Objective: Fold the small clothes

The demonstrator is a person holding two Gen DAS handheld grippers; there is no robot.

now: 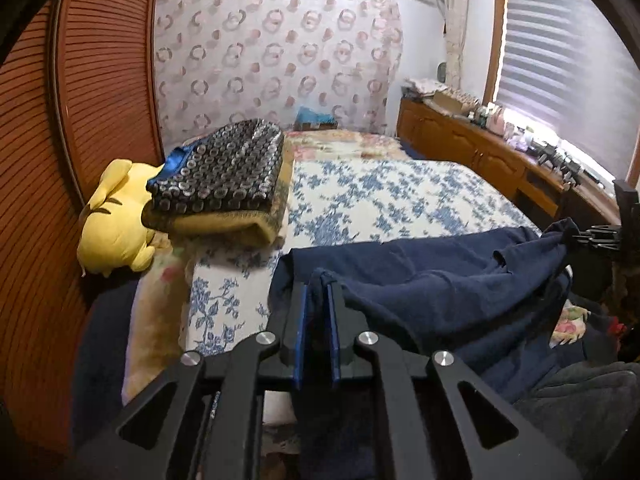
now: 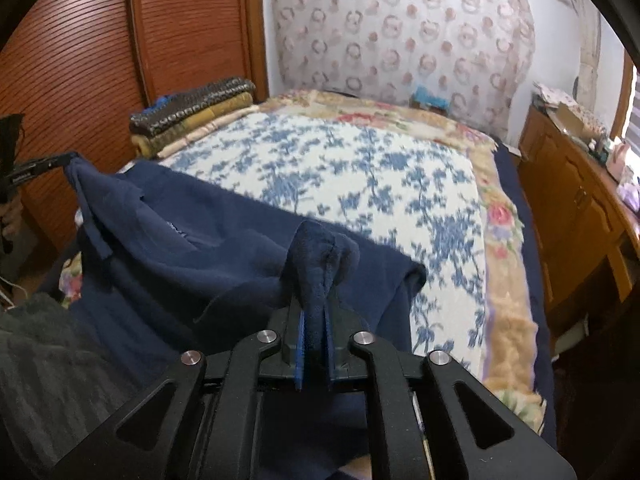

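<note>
My left tool (image 1: 318,292) has its two blue-padded fingers (image 1: 300,320) drawn close, with a bunched corner of the navy garment (image 1: 420,272) pinched between them. My right tool (image 2: 316,312) is the same: narrow gap, a thick wad of the navy fabric rising out between its pads. No earlier view is at hand, so I speak only of how the grip looks now: both tools have cloth clamped.

The garment hangs between the two tools and spreads ahead of them onto the near end of the bed (image 1: 380,192), lying over the blue-flowered cover. From the left tool the cloth runs off to the right, up to the other tool's tip at the far right edge of that view. From the right tool it runs left, where the other tool's tip holds a raised corner.

Ahead and to the left of the left tool sits a stack of folded blankets (image 1: 224,184), with a yellow plush toy (image 1: 116,224) just beside it. A wooden cabinet (image 1: 480,152) runs along the right side of the bed.
</note>
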